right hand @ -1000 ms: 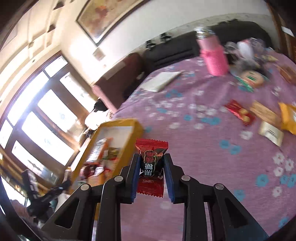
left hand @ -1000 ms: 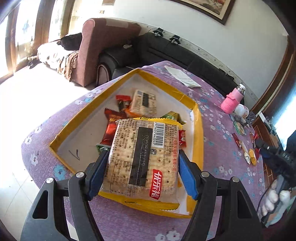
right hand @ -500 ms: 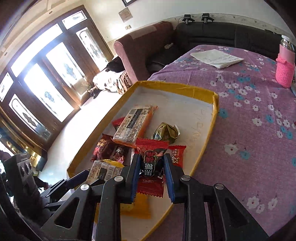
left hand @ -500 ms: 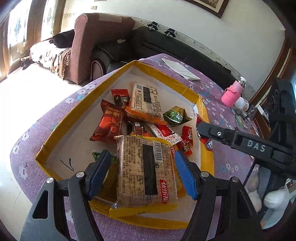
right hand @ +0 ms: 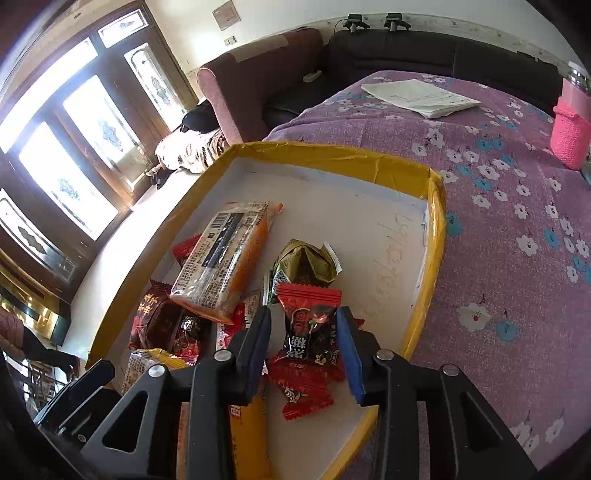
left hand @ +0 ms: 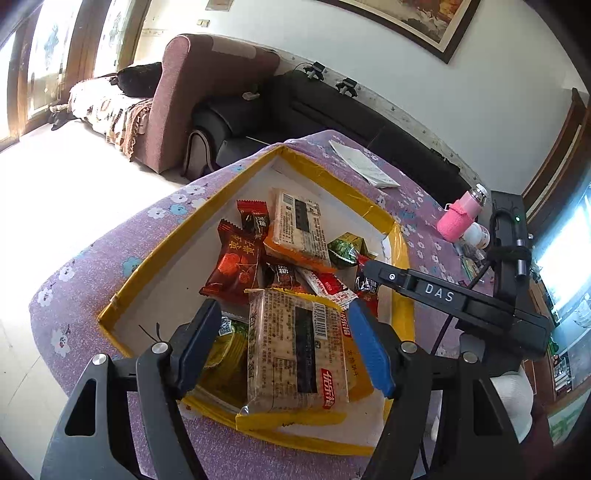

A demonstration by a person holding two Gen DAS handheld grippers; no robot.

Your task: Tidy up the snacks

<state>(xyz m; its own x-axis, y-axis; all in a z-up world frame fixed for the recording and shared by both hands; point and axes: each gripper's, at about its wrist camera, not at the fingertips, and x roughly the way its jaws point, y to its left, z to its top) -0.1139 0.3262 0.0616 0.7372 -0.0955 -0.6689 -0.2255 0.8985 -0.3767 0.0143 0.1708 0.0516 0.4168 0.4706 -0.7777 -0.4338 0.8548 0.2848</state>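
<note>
Right wrist view: right gripper [right hand: 303, 341], jaws just opening, frees the red candy [right hand: 310, 332] over the tray [right hand: 437, 206]; left gripper [left hand: 284, 345] released around the cracker pack [left hand: 295, 350].

Domestic living room. A maroon armchair [left hand: 207, 103] and black sofa [left hand: 332, 114] stand at 12 o'clock beyond a table with a floral purple cloth [right hand: 498, 206]; a framed picture [left hand: 413, 22] hangs at 1 o'clock, glazed wooden doors [right hand: 74, 147] at 9 o'clock.

Glossy plastic snack wrappers [right hand: 309, 325] lie in a matt cardboard tray [right hand: 436, 206] on patterned cloth [right hand: 517, 280].
</note>
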